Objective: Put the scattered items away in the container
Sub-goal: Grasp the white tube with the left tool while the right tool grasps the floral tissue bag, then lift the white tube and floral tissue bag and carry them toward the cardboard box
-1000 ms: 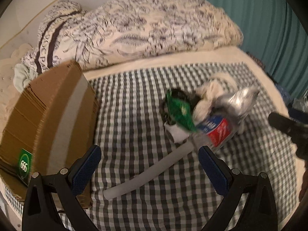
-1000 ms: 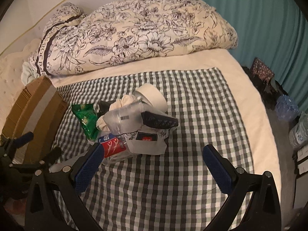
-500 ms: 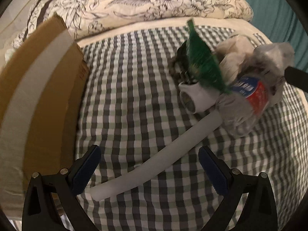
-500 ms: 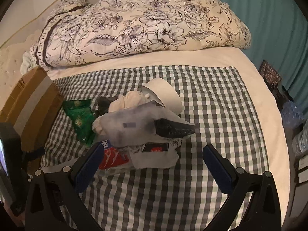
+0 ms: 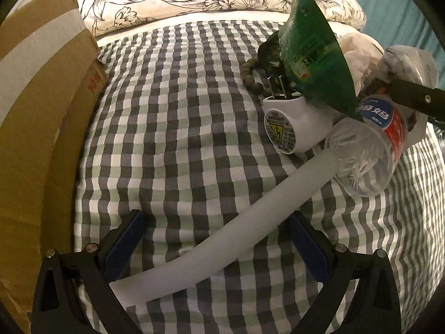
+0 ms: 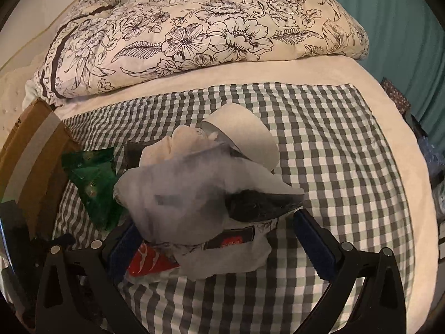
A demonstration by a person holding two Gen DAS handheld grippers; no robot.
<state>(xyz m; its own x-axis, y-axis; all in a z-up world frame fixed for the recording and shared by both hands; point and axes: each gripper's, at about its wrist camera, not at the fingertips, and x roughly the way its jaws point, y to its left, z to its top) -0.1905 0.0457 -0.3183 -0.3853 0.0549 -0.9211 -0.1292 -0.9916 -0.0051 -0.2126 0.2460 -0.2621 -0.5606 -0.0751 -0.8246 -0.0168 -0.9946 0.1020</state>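
Both jaws wide apart, we straddle the white foam tube (image 5: 236, 222) with the left gripper (image 5: 215, 246): close squarely mid-tube, then swing left to the cardboard box (image 5: 36, 105).

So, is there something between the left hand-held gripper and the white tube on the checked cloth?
Nothing visible. The left hand-held gripper is open, and the white tube already lies on the checked cloth between its fingers. Its far end runs under the clear jar in the pile.
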